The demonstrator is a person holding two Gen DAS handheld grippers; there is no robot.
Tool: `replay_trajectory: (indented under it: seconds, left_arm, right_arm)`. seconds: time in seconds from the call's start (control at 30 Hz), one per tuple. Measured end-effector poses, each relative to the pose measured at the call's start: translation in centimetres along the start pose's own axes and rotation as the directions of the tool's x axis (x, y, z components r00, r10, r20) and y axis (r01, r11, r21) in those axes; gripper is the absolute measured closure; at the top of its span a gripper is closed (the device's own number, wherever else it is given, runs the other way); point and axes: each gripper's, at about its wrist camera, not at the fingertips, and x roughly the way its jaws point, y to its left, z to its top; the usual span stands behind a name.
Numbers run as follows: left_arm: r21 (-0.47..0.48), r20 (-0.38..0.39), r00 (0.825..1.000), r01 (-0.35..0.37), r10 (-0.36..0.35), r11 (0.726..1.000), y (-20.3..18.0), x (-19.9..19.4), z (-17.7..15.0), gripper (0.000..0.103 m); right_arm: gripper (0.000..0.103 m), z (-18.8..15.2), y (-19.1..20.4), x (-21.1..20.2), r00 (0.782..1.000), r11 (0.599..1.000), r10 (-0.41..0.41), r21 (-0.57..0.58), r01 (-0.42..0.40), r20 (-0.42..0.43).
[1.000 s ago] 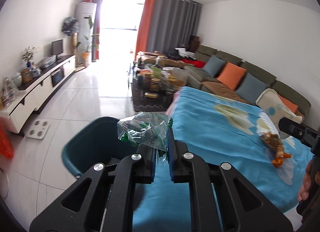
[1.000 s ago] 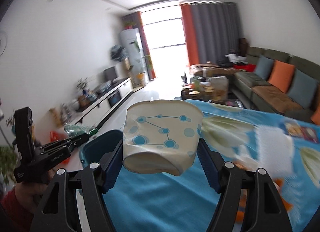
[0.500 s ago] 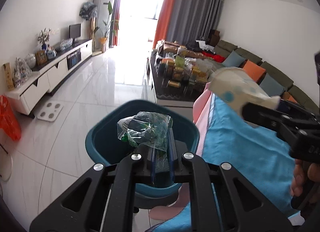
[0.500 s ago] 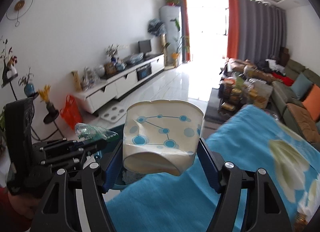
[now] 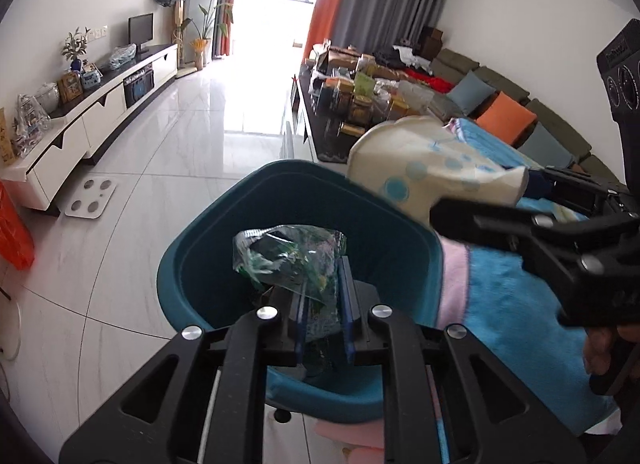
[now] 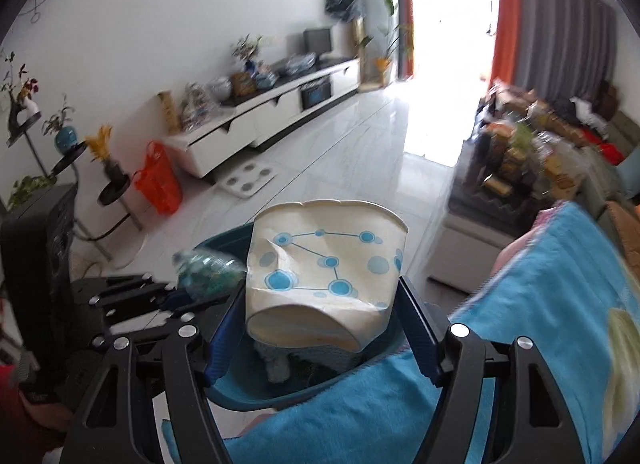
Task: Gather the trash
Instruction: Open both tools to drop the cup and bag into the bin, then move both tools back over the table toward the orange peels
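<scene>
Over the teal plastic bin (image 5: 372, 220), my left tool (image 5: 322, 304) pinches a crinkled green wrapper (image 5: 288, 256) and my right tool (image 6: 322, 326) clamps a dented blue-dotted paper cup (image 6: 324, 276) (drop step), so next both must open.

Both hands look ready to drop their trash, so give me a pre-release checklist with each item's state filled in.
1. Left gripper over the teal bin: ok; the bin's opening lies straight ahead of its fingers.
2. Green plastic wrapper between the left jaws: ok; the jaws have just begun to open.
3. Right gripper gripping the crushed paper cup: ok; the cup sits between its pads.
4. Cup over the bin: ok; the rim shows beneath it in the right wrist view.
5. Room in the bin: ok; some trash lies at the bottom.
6. Blue blanket clear of the bin's opening: cannot tell; its edge lies against the near rim.
</scene>
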Motion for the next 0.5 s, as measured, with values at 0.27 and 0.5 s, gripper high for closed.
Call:
replay_trajectory:
  seconds: [0.27, 0.5]
  left_arm:
    - [0.012, -0.046, 0.999, -0.013, 0.014, 1.0, 1.3, 3.6, 1.0, 0.067]
    - [-0.004, -0.05, 0.998, -0.027, 0.027, 1.0, 2.2, 4.4, 0.9, 0.045]
  right_arm:
    - [0.028, 0.0, -0.6, 1.9, 0.997, 0.998, 0.055, 0.047, -0.053, -0.058]
    - [0.02, 0.0, -1.0, 2.1, 0.995, 0.993, 0.086, 0.089, -0.08, -0.056]
